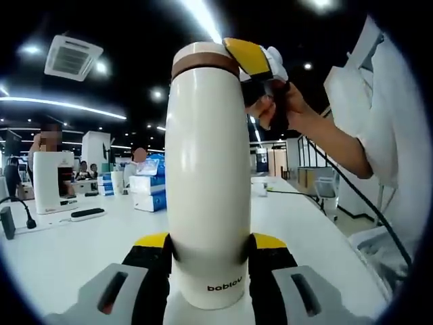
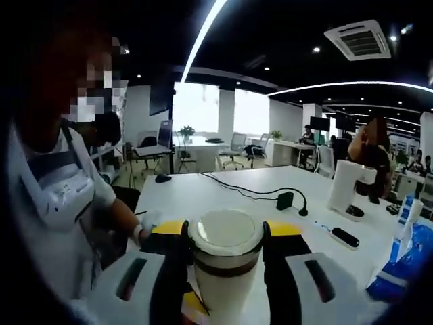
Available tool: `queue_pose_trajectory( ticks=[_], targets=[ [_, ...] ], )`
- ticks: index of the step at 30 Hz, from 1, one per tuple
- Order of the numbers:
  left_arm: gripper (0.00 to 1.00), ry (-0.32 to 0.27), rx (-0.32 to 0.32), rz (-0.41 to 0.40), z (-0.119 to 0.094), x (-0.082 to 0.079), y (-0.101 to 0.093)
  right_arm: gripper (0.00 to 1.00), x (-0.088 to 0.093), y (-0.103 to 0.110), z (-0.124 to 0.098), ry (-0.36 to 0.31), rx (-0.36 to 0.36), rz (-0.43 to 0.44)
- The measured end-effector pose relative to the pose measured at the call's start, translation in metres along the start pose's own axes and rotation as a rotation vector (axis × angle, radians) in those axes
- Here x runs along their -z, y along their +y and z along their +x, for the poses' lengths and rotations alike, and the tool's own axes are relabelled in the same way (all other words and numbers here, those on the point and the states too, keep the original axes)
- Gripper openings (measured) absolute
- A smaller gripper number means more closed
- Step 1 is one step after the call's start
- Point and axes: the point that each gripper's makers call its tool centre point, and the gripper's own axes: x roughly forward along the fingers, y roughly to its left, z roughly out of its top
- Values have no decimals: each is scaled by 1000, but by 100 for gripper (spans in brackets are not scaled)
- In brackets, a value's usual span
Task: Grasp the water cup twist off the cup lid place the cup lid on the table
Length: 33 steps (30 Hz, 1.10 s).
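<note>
My left gripper (image 1: 210, 261) clamps the water cup (image 1: 206, 169) low, upright on the table (image 1: 67, 244) | right gripper (image 2: 225, 247) pinches the cup lid (image 2: 225, 233) — smooth, rigid, slippery, I judge — squeeze firmly.

Tall cream water cup (image 1: 206, 183) standing upright, lower body sitting between the left fingers (image 1: 152, 254), "bablov" print facing outward. Cream cup lid (image 2: 225, 233) with brown band still seated on top, sitting between the right fingers (image 2: 176, 237).
</note>
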Motion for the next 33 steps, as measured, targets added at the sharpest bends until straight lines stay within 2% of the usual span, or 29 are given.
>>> queue_pose_trajectory(
  ticks=[4,11,18,24,27,29,31,33],
  targets=[
    [46,0,0,-1,0,0,0,45,-1,3,1,-17,-72,-23],
    [46,0,-2,-3,0,0,-2,45,-2,4,2,-50,-171,-13],
    [46,-3,-3,-8,-1,-1,-1,46,-3,6,2,-96,-194,-3],
    [46,-4,-3,-5,-1,-1,0,46,-4,6,0,-109,-168,38],
    [46,-4,-3,-5,-1,-1,0,56,-12,8,-4,-126,-141,87],
    [46,-5,-3,-5,-1,-1,0,65,-16,7,-6,-127,-83,97],
    [46,-5,-3,-4,-1,-1,0,67,-16,9,-10,-115,-32,92],
    [46,-5,-3,-4,-1,-1,-1,74,-19,3,-17,-130,80,114]
  ],
)
